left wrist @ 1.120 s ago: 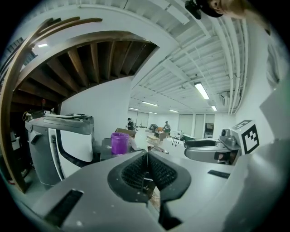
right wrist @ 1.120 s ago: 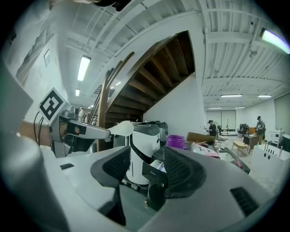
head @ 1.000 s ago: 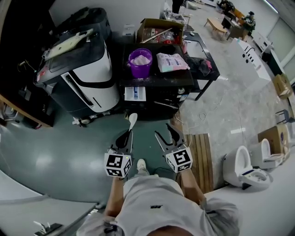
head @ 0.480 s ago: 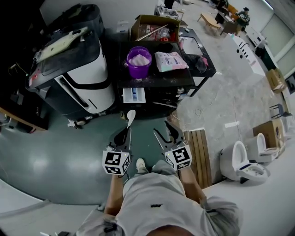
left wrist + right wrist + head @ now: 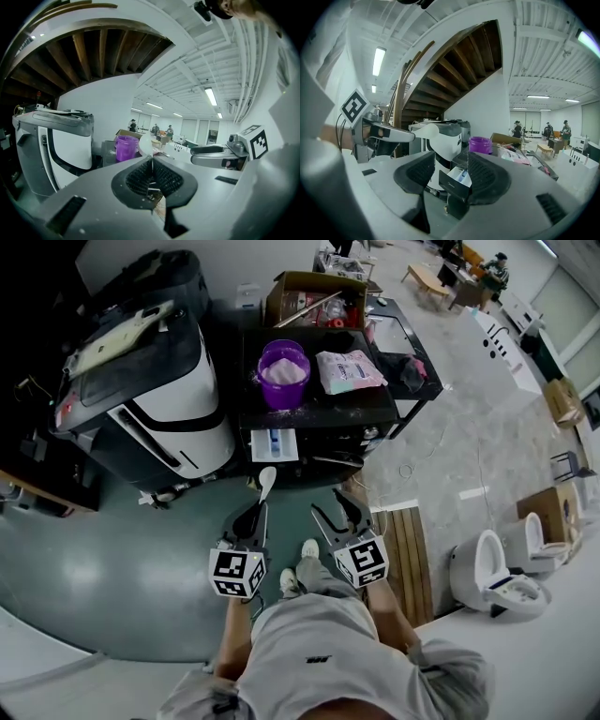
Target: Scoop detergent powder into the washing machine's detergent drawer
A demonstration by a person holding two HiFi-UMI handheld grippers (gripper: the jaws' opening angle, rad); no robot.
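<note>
Two big units fill the upper frame: a white-and-black machine (image 5: 150,390) at upper left and a black unit (image 5: 375,409) at centre, topped by a purple powder tub (image 5: 284,371) and a detergent bag (image 5: 349,369). The detergent drawer (image 5: 274,444) is pulled open at the black unit's front. Lower centre, the left gripper (image 5: 253,517) is pressed together on a white spoon (image 5: 266,482), its bowl just below the drawer, and the right gripper (image 5: 337,514) is spread wide, holding nothing.
</note>
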